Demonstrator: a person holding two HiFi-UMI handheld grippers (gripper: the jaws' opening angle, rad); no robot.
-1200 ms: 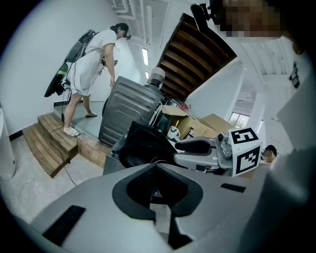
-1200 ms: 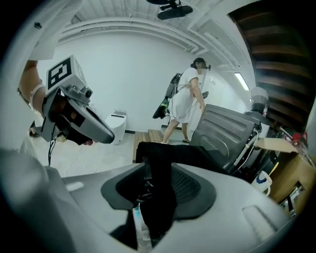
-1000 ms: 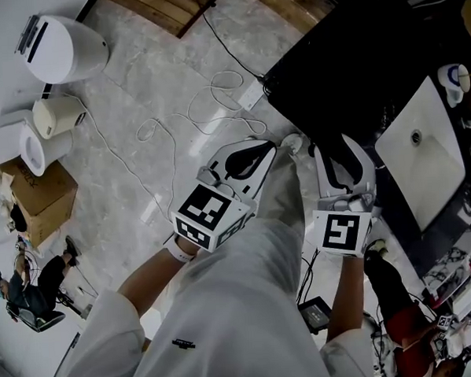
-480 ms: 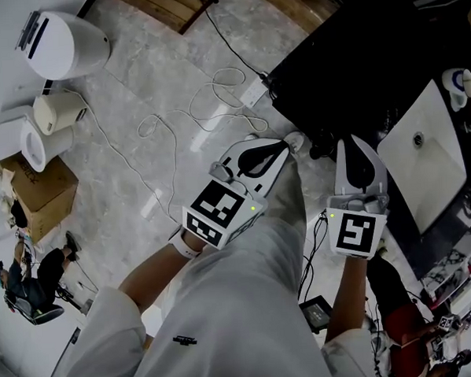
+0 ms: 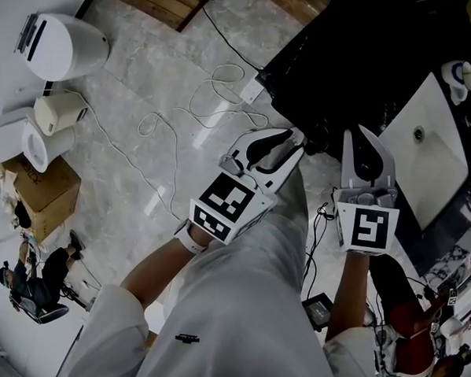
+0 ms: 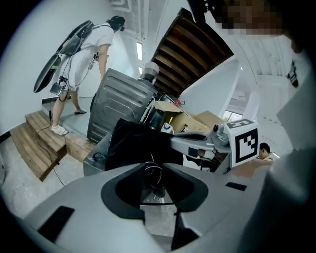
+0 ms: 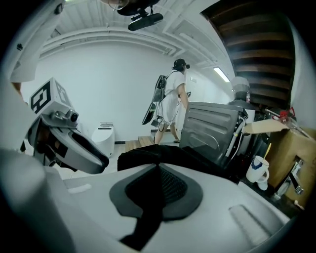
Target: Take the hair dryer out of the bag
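A black bag point(image 5: 346, 52) lies slumped on the dark table at the upper right; the left gripper view has the bag point(image 6: 138, 143) just ahead of the jaws. No hair dryer shows in any view. My left gripper point(image 5: 296, 138) is at the bag's near edge. Its jaws have just been opening and stand a little apart, with only floor and cable seen through the gap point(image 6: 158, 178). My right gripper point(image 5: 364, 136) is over the table edge beside the bag. Its jaws closed within the last second and are shut on nothing point(image 7: 158, 168).
A white tray point(image 5: 426, 146) and a mug point(image 5: 454, 76) lie right of the bag. A power strip point(image 5: 250, 88) with loose white cables lies on the marble floor. A white appliance point(image 5: 63, 47), a kettle point(image 5: 58, 114) and a cardboard box point(image 5: 43, 194) are at the left. A person point(image 6: 84, 59) stands by wooden steps.
Both grippers have moved up and right toward the bag. The right gripper's wide-open jaws have closed. The left gripper's jaws have parted slightly.
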